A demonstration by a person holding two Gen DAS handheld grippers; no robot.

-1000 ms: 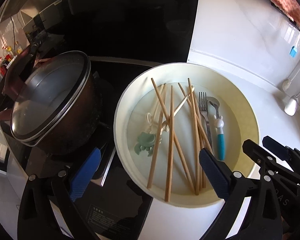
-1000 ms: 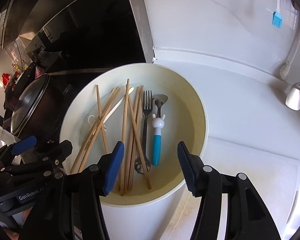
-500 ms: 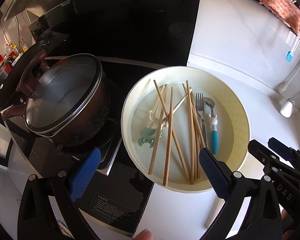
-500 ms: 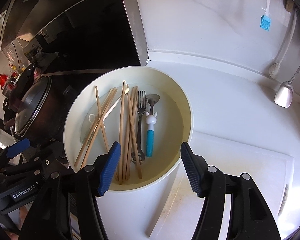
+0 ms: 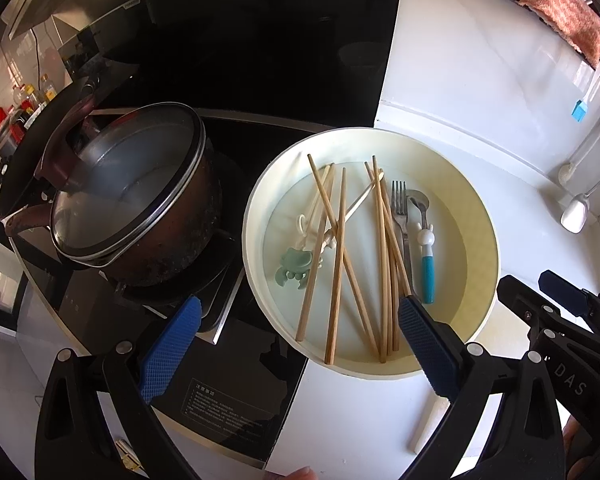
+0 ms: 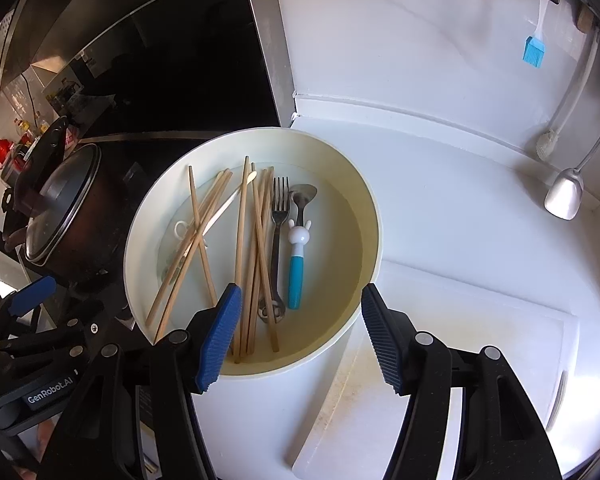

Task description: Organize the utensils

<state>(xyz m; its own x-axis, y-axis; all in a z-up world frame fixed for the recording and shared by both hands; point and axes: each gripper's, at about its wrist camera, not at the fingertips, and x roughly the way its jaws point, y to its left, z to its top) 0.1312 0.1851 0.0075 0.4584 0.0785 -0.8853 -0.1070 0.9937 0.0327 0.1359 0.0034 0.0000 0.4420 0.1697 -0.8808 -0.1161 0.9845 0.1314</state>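
both claws, left (image 5: 296,344) and right (image 6: 296,332), hang released and empty at the bottom of frame over the basin (image 6: 370,216) at centre, where chopsticks (image 6: 242,248), fork (image 6: 278,236) and spoon (image 6: 298,256) lie jumbled, seemingly collected for sorting.

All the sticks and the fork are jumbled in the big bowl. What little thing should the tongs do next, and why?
Probably lower the open right tongs toward the small blue-and-white bunny-handled spoon. It lies apart at the edge of the pile in the round cream bowl, beside the metal fork, while the wooden chopsticks cross one another, so it looks easiest to lift cleanly. The left tongs are open too.
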